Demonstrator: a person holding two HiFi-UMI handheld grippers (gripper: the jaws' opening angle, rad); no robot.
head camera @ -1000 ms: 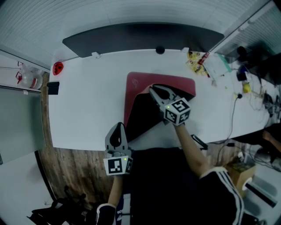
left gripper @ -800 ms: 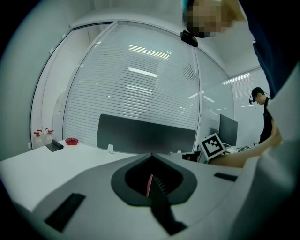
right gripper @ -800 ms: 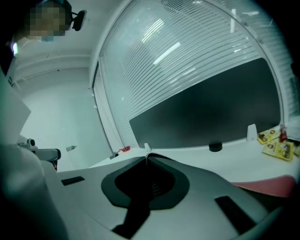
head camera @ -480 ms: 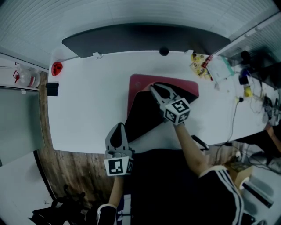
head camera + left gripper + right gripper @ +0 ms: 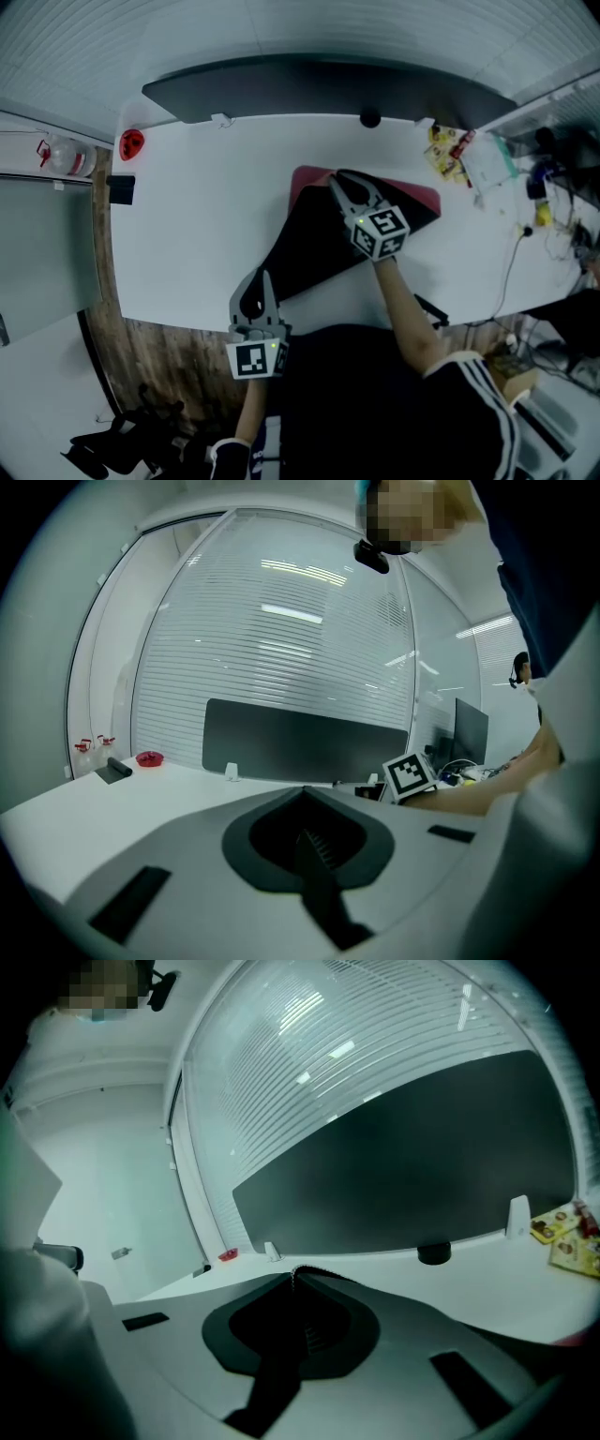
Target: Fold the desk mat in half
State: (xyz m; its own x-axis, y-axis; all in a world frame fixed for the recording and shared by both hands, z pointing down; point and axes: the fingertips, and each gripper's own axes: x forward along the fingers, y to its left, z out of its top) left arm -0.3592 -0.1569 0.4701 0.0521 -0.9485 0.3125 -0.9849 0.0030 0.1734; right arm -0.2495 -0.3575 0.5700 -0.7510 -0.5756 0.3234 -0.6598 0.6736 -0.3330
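Note:
The desk mat [image 5: 420,199] lies on the white table [image 5: 206,216], pink side up. Its black underside [image 5: 309,244] is lifted and drawn over most of the pink face. My right gripper [image 5: 336,180] is shut on the mat's raised corner near the far edge; in the right gripper view the jaws [image 5: 295,1270] meet on a thin edge. My left gripper [image 5: 263,275] hovers at the table's front edge, off the mat, shut with nothing in it. In the left gripper view its jaws [image 5: 304,790] are together, and the right gripper's marker cube [image 5: 409,774] shows beyond.
A long dark panel [image 5: 319,84] runs along the table's far edge, with a black round object [image 5: 370,119] in front of it. A red object [image 5: 131,142] and a black item [image 5: 121,189] sit far left. Snack packets [image 5: 448,150] and cables [image 5: 525,234] clutter the right end.
My right gripper has carried the mat's corner further toward the far edge, so the black underside covers more of the pink face. The left gripper has shifted slightly.

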